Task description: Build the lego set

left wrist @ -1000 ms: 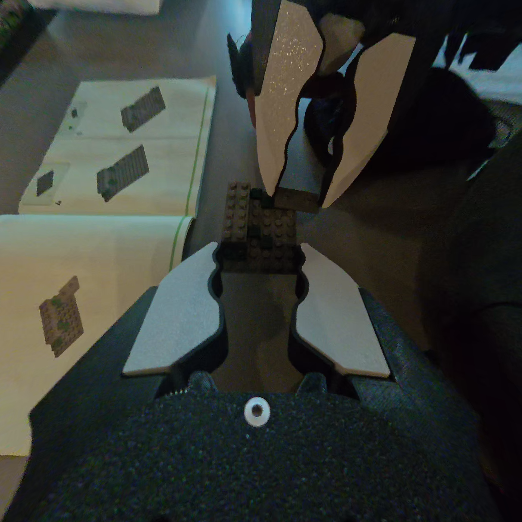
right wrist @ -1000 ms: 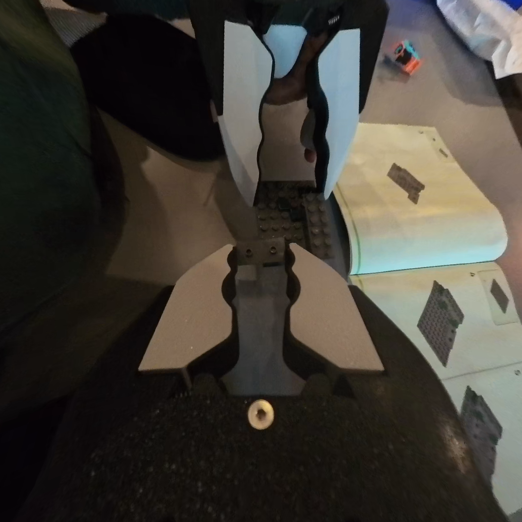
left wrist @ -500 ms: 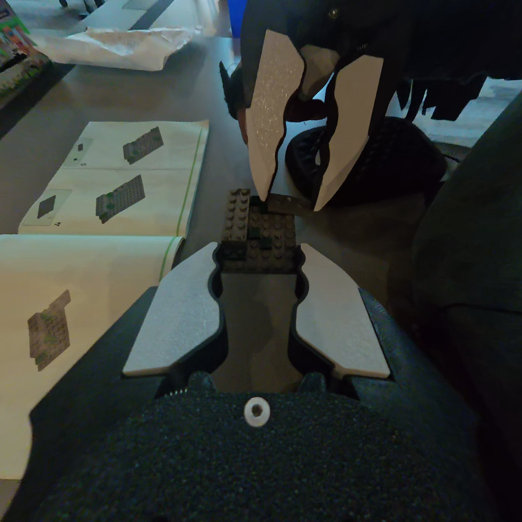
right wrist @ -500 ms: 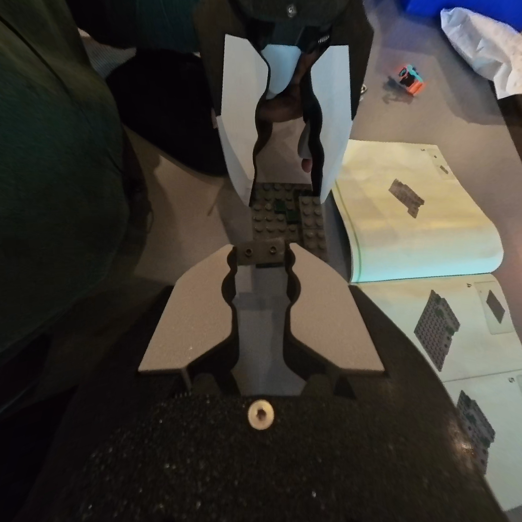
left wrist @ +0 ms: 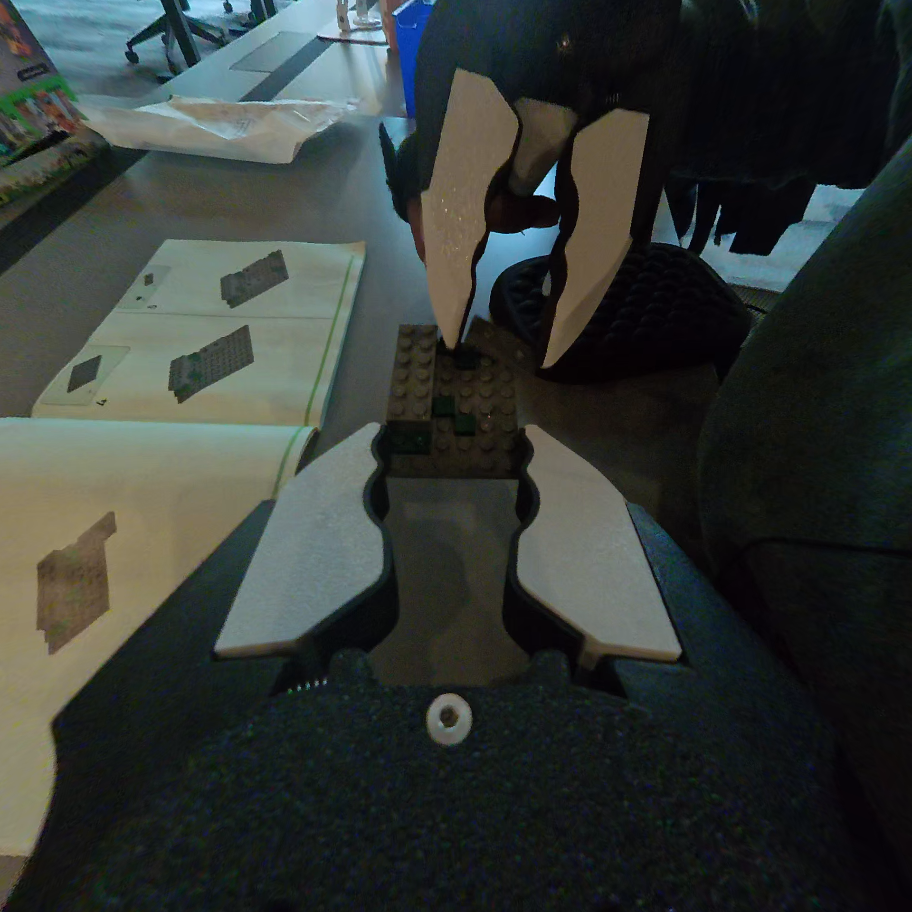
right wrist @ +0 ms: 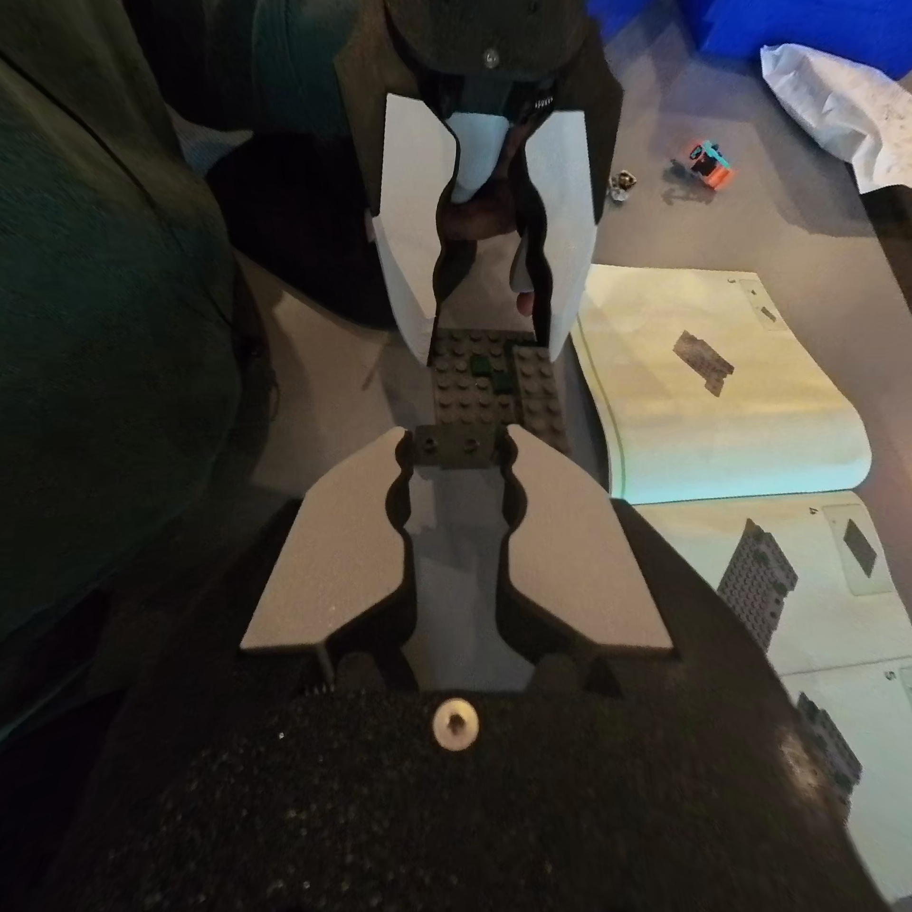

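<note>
Left wrist view shows the left claw [left wrist: 451, 456] clamped on the near edge of the baseplate [left wrist: 474, 395], which lies flat on the desk [left wrist: 247, 197] just right of the open booklet [left wrist: 207, 335]. Opposite it, the right claw [right wrist: 456, 446] grasps a small grey plate [right wrist: 454, 446], held tilted over the baseplate's far edge and not yet seated.

Several things could go wrong, in my judgement. Because the plate sits at an angle, pressing it down unlevelled could miss the studs and jam one corner. A hard push on the far edge could lever the baseplate up out of the left claw's narrow hold. The plate is pinched only at the claw's tip, so it might twist or pop free. Dim light makes stud alignment hard to judge.
</note>
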A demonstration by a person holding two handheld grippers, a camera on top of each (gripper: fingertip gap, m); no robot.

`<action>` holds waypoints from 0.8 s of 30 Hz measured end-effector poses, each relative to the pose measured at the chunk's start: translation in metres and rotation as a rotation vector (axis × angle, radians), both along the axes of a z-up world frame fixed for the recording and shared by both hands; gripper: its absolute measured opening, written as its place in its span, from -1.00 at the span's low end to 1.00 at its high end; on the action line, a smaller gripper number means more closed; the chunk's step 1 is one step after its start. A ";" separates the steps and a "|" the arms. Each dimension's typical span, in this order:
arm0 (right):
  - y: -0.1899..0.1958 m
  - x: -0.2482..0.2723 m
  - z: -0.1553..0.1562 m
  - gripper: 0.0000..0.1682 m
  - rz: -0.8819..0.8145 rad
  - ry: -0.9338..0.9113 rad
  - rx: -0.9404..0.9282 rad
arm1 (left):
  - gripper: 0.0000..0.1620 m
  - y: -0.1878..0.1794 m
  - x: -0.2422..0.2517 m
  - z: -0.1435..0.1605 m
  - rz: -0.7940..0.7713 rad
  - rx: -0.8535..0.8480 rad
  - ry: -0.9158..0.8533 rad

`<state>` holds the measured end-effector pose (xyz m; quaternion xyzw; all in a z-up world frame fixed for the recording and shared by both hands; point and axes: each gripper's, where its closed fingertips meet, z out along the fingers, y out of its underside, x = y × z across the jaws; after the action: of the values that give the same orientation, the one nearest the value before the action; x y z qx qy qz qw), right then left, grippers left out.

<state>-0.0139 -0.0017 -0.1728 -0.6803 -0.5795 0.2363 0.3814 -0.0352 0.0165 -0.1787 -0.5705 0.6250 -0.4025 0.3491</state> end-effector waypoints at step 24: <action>0.017 0.019 0.025 -0.53 -0.308 0.536 -0.701 | -0.39 0.003 -0.004 0.005 0.024 -0.008 -0.042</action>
<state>0.0051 0.0149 -0.1478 -0.7613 -0.2382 0.5260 0.2952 -0.0394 0.0194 -0.1733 -0.5706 0.6092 -0.4126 0.3647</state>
